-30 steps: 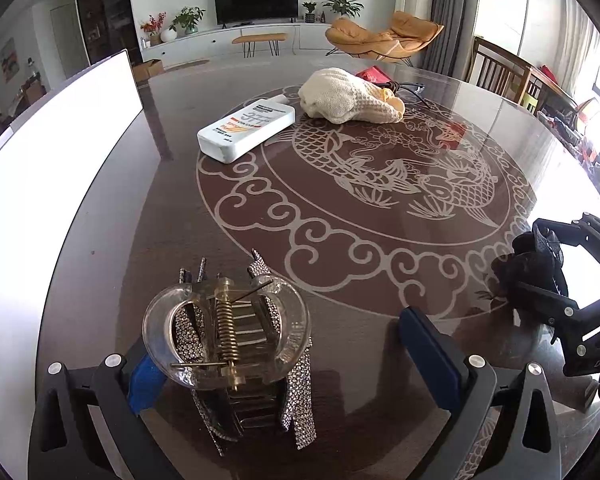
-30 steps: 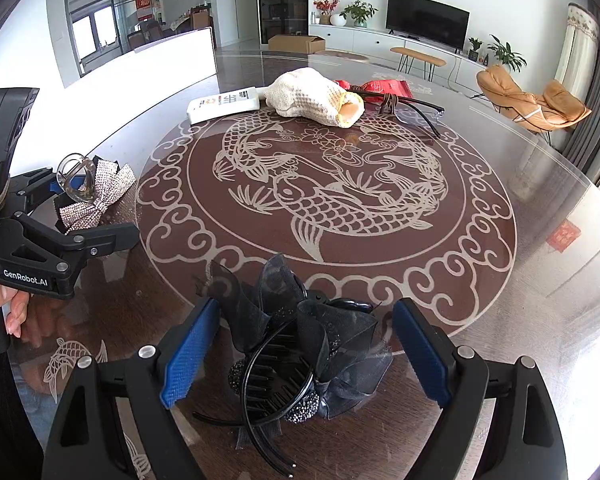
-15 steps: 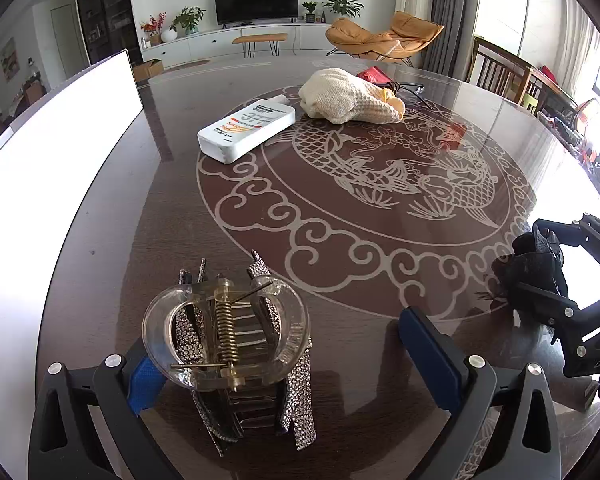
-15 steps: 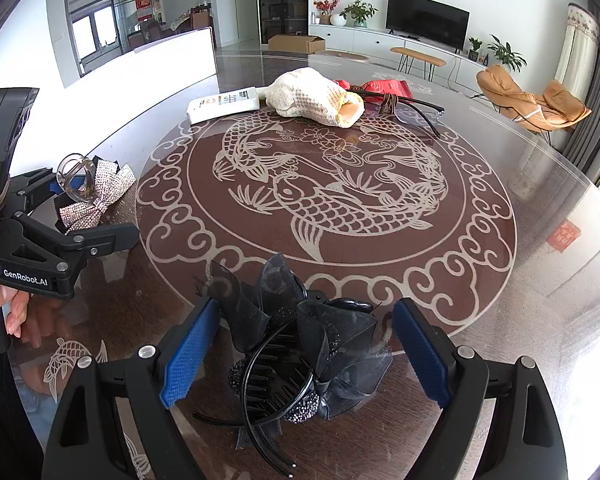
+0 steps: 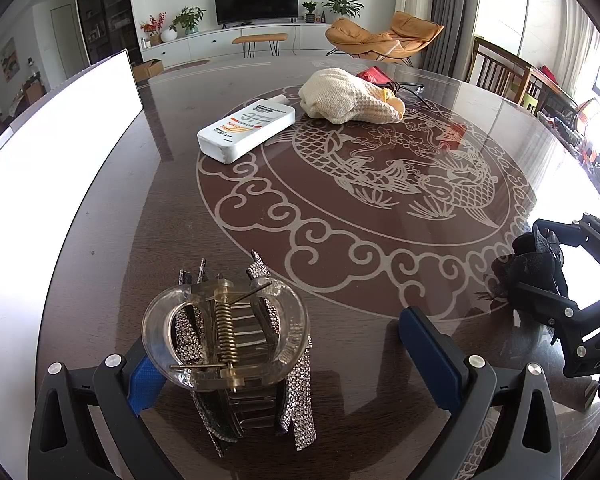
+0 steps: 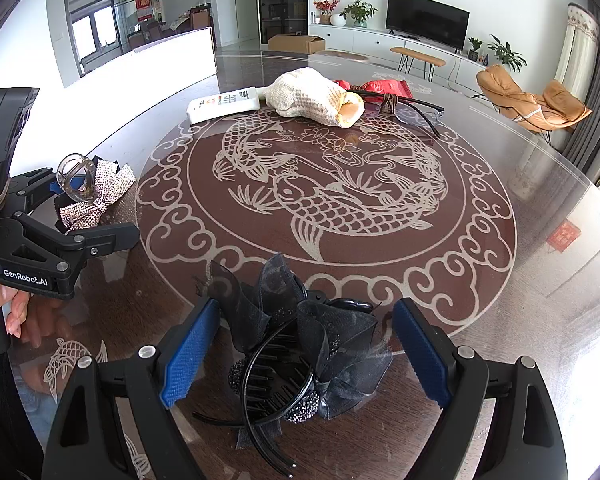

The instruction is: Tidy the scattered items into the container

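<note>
Desk (image 5: 148, 208): round and dark; a fish picture in the middle
Left gripper (image 5: 284, 352): spread wide; clear hair clip (image 5: 224, 336) with a sparkly bow sits between its blue pads, close to the left pad; cannot tell if they touch
Right gripper (image 6: 300, 352): spread wide; black hair clip (image 6: 296, 344) with dark net bows lies between the pads, touching neither
Far side: white bottle (image 5: 248, 128) lying flat; cream cloth (image 5: 348, 96) just right of it; glasses (image 6: 412, 106) and a red packet (image 6: 388, 86) near the cloth
</note>
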